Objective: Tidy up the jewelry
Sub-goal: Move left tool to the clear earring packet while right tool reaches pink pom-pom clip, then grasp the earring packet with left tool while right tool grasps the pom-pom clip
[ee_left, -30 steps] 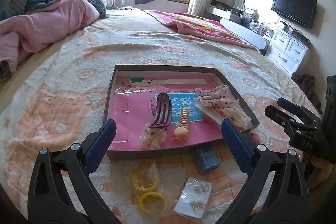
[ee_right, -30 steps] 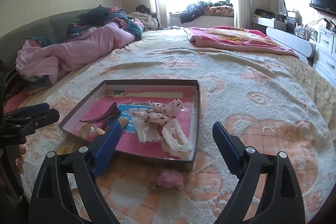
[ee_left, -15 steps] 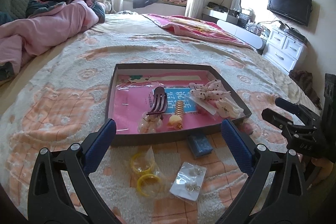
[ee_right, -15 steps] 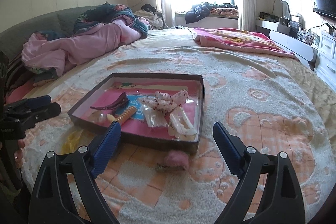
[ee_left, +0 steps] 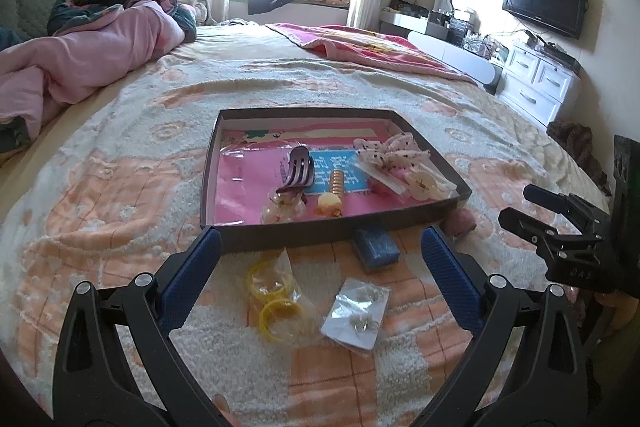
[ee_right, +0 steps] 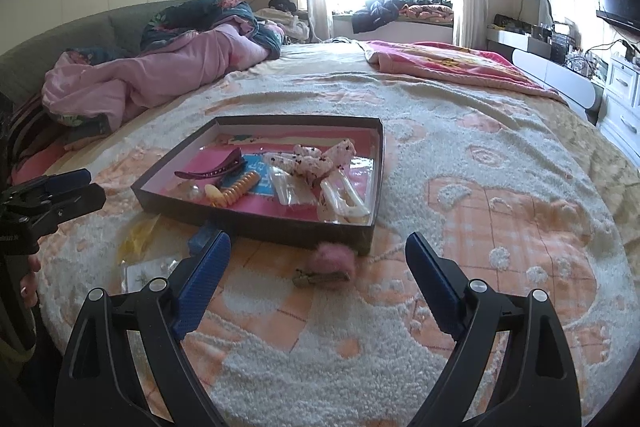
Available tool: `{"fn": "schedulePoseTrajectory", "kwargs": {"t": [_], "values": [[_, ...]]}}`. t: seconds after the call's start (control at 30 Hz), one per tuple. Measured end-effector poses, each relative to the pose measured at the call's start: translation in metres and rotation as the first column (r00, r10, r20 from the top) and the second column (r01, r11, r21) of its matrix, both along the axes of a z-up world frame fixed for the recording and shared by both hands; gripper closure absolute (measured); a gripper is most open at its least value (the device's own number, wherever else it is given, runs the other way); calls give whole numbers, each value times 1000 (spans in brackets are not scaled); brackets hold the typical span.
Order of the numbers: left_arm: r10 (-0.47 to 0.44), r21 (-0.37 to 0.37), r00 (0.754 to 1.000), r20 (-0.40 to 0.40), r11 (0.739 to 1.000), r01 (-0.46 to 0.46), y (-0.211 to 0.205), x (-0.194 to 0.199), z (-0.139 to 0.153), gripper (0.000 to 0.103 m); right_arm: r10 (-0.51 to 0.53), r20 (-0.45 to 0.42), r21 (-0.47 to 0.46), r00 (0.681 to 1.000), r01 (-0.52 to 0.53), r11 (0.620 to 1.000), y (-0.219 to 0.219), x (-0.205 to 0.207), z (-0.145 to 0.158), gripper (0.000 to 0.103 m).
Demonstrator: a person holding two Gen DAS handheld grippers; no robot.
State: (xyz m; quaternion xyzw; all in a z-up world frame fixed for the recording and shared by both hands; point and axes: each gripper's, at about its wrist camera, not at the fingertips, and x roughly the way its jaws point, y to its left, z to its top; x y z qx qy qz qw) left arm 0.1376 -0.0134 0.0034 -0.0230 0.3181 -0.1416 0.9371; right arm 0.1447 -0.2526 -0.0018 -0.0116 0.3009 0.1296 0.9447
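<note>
A shallow dark box [ee_left: 332, 231] [ee_right: 256, 225] with a pink lining lies on the bed, holding a plum hair claw [ee_left: 298, 169], a spiral hair tie [ee_left: 335, 183], a dotted bow [ee_left: 390, 151] and white clips [ee_right: 346, 201]. In front of it on the blanket lie yellow rings in a clear bag [ee_left: 274, 301], a packet of earrings [ee_left: 358, 313], a small blue box [ee_left: 376, 247] and a pink pompom clip [ee_right: 334, 265]. My left gripper [ee_left: 320, 255] stands open above the bagged items. My right gripper [ee_right: 318, 259] stands open just before the pompom clip. Nothing is between either pair of fingers.
The bed is covered by a cream and orange terry blanket [ee_right: 500, 219]. A pink quilt [ee_left: 80, 63] is heaped at the far left, a red blanket [ee_left: 372, 45] at the far side. White drawers [ee_left: 540, 83] and a television [ee_left: 544, 1] stand to the right.
Both grippers have drawn back from the box, so more of the blanket and the loose items in front of it show. Their fingers stay as wide apart as before.
</note>
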Motion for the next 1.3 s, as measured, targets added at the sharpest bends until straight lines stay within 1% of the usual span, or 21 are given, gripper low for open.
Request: {"fn": "schedulePoseTrajectory", "kwargs": {"t": [0.3, 0.53, 0.63, 0.7, 0.77, 0.83, 0.9, 1.0, 1.07, 1.3], "values": [[-71, 83, 997, -30, 994, 73, -18, -11, -16, 12, -9, -26, -8, 1000, 8, 1000, -6, -8, -6, 17], [-158, 152, 986, -51, 975, 164, -39, -16, -27, 12, -22, -49, -12, 999, 21, 1000, -11, -11, -14, 17], [-184, 161, 980, -73, 968, 194, -44, -15, -34, 19, -29, -51, -7, 998, 28, 1000, -14, -10, -15, 17], [-195, 161, 977, -88, 965, 207, -45, -13, -38, 28, -31, -55, -3, 998, 31, 1000, -16, -8, -17, 17], [-205, 162, 974, -99, 962, 219, -46, -11, -40, 35, -33, -61, 0, 998, 33, 999, -17, -6, -18, 17], [-209, 164, 972, -106, 961, 225, -46, -9, -43, 38, -32, -66, 6, 997, 33, 999, -18, -4, -20, 17], [-218, 161, 969, -115, 959, 235, -47, -7, -44, 46, -36, -67, 4, 997, 36, 999, -18, -1, -21, 17], [-234, 175, 964, -128, 951, 254, -51, -4, -49, 53, -42, -74, 11, 996, 43, 999, -20, 4, -24, 17], [-239, 182, 961, -142, 947, 263, -53, -1, -52, 56, -41, -87, 21, 995, 43, 999, -21, 8, -26, 17], [-228, 212, 952, -206, 939, 271, -59, 9, -67, 56, -26, -121, 8, 992, 27, 1000, -13, 23, -37, 17]]}}
